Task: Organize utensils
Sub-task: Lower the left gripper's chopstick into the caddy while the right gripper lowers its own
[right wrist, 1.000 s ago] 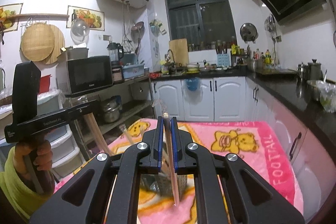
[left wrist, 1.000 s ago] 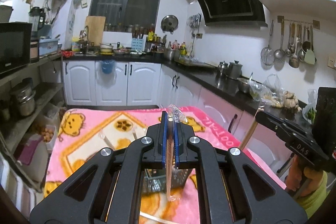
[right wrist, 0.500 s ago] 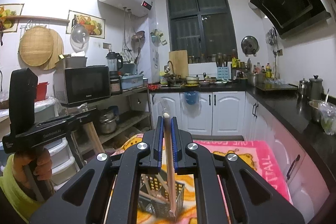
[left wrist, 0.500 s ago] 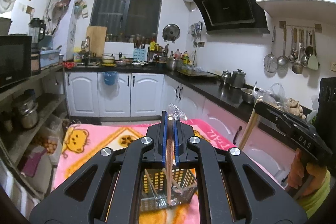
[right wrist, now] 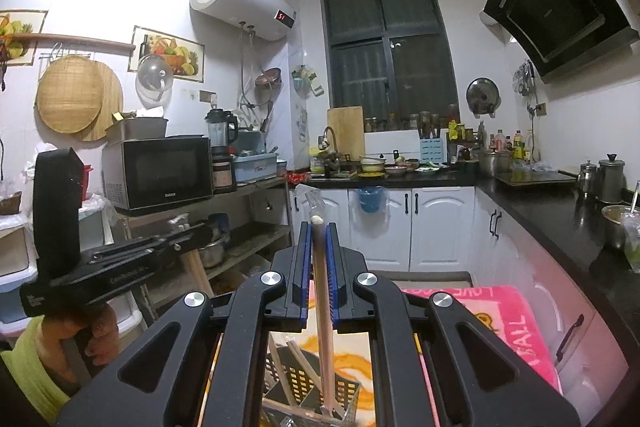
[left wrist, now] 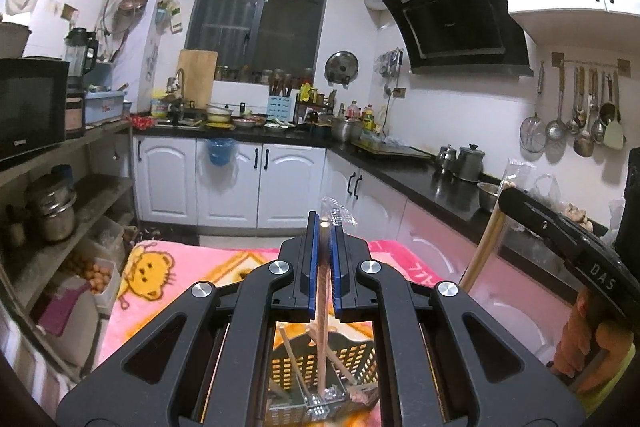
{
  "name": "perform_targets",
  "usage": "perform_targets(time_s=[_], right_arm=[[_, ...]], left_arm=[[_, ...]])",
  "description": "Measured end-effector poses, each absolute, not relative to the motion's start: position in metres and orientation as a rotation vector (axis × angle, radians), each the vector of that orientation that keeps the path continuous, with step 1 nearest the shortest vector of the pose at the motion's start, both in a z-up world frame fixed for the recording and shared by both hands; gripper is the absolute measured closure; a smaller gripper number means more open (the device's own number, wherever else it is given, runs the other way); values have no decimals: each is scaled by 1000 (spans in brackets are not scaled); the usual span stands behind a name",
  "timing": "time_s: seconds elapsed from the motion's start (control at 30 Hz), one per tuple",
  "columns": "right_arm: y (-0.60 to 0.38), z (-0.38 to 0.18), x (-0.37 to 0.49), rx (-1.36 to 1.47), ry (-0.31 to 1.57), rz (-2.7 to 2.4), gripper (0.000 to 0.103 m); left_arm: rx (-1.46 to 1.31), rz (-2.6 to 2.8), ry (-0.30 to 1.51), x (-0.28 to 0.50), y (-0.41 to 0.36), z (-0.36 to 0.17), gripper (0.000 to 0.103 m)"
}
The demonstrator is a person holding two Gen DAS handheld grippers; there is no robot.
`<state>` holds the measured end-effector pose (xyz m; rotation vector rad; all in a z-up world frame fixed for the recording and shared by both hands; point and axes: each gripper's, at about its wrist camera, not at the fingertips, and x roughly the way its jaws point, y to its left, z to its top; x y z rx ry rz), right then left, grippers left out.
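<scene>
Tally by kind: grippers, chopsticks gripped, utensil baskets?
Grippers: 2, left gripper and right gripper
Chopsticks gripped: 2, left chopstick and right chopstick
Baskets: 1, the basket
Total: 5

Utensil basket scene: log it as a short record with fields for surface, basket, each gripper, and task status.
surface: pink cartoon blanket
basket: perforated utensil basket, several chopsticks already leaning inside
left gripper: shut on a plastic-wrapped chopstick, lower tip inside the basket
right gripper: shut on another wrapped chopstick, over the basket
status: both held sticks not yet released
</scene>
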<state>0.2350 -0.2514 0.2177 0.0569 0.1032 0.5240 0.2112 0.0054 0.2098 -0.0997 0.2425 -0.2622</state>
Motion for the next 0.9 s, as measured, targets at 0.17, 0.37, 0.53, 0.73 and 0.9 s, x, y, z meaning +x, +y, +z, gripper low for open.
perform_targets(time_s=[0.17,0.37,0.53,0.73,0.9], right_arm=[[-246,218,244,56,107,542,96],[-240,214,253,60,123,540,96],[-231,206,258,51,138,534,96],[-225,194,267,52,161,526,95],[-222,182,276,50,193,512,95]], left_arm=[[-101,-254,259,221,0,203,100],[-120,-249,266,232,4,196,100],[-129,-247,272,239,4,187,100],[-150,-266,289,248,2,171,100],[-147,-277,314,255,-3,158,100]])
